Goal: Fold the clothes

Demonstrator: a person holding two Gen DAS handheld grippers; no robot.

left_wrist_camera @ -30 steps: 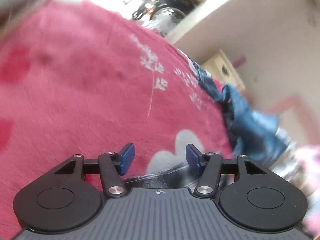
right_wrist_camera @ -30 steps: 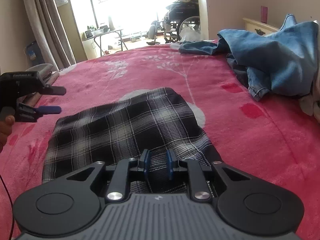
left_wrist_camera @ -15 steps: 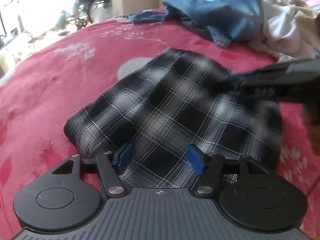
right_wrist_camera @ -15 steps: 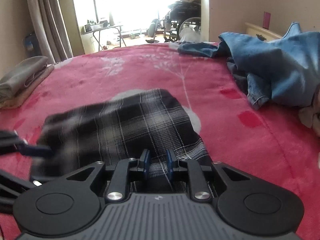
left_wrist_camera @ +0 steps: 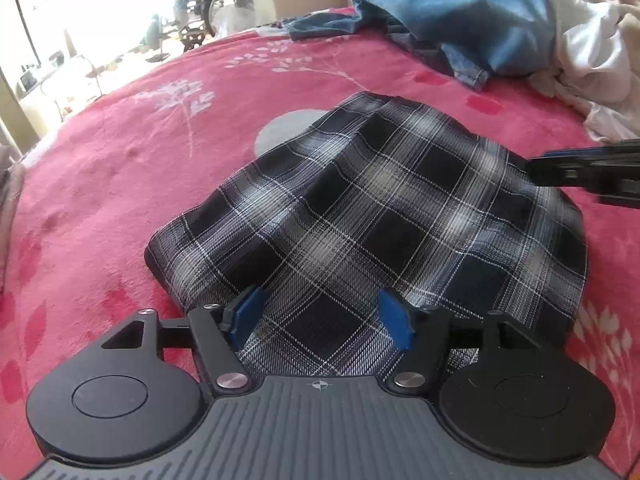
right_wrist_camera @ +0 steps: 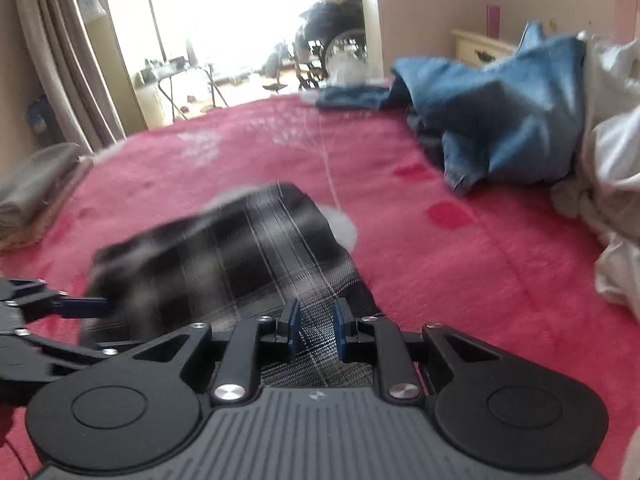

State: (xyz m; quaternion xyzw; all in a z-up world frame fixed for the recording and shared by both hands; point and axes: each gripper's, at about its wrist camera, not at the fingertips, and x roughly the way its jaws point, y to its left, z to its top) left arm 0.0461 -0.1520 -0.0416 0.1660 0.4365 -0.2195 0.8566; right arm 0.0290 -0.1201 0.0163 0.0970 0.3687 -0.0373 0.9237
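Plaid garment folded mid-blanket. Right gripper clamped on its near edge. Left gripper over the cloth, jaws opening, gripping nothing. Jeans at the far edge.

Red-blanketed bed (plaid garment, jeans)

Premises: a home bedroom. A bed under a pink floral blanket fills the view, with loose denim and white laundry heaped at 2 o'clock. Curtains hang at 10 o'clock; a wheelchair (blurred, backlit) stands at 12 o'clock by a bright doorway.
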